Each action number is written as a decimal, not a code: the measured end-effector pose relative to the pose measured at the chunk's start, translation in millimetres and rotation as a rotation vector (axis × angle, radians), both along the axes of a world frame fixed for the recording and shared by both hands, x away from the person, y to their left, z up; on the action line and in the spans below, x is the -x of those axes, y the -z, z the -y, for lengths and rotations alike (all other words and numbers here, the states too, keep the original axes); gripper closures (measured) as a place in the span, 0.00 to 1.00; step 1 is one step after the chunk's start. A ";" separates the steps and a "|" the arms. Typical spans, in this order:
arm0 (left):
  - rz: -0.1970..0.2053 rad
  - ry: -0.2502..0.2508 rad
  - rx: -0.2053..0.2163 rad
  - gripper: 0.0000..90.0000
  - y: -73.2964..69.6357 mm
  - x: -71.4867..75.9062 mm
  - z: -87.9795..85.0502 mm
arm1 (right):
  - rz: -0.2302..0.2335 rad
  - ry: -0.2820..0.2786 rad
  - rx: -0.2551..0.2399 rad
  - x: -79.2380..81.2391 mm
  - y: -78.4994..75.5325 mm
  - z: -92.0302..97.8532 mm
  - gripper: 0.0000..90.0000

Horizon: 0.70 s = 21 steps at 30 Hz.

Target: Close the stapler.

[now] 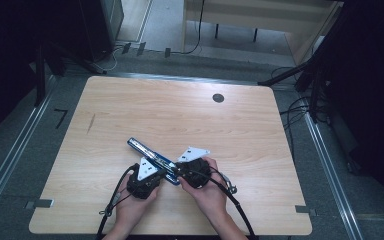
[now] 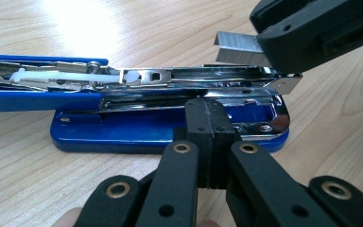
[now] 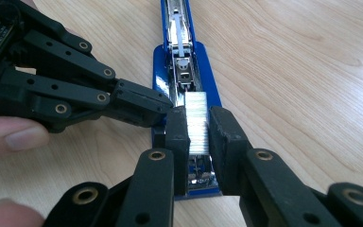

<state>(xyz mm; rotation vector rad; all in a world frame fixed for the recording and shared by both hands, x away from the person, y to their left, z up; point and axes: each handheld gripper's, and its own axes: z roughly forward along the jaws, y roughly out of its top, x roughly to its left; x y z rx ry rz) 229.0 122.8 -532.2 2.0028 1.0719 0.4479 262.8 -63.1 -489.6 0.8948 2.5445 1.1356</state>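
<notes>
Our right gripper (image 3: 199, 130) pinches the staple strip (image 3: 196, 124) just above the open blue stapler (image 1: 152, 159), strip lengthwise along its channel (image 2: 189, 101). Our left gripper (image 2: 210, 118), jaws pressed together, steadies the stapler's base

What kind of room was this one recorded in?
Probably a lab or recording workspace: one light wooden table on a grey floor, dark stands and loose cables around it, and a blue stapler being loaded.

Pale wooden table (image 1: 130, 105), dark round hole (image 1: 218, 98) near far edge, opened blue stapler (image 1: 147, 152) lying on it
</notes>
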 end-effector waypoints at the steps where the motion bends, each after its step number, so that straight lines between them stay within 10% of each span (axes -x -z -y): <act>1: 0.000 0.001 0.001 1.00 0.0 0.0 0.0 | -0.004 0.002 0.004 -0.3 0.0 -1.0 0.88; 21: -0.002 0.002 0.000 1.00 -0.1 -0.1 -0.2 | -0.026 -0.014 0.043 -6.0 3.7 -12.1 0.88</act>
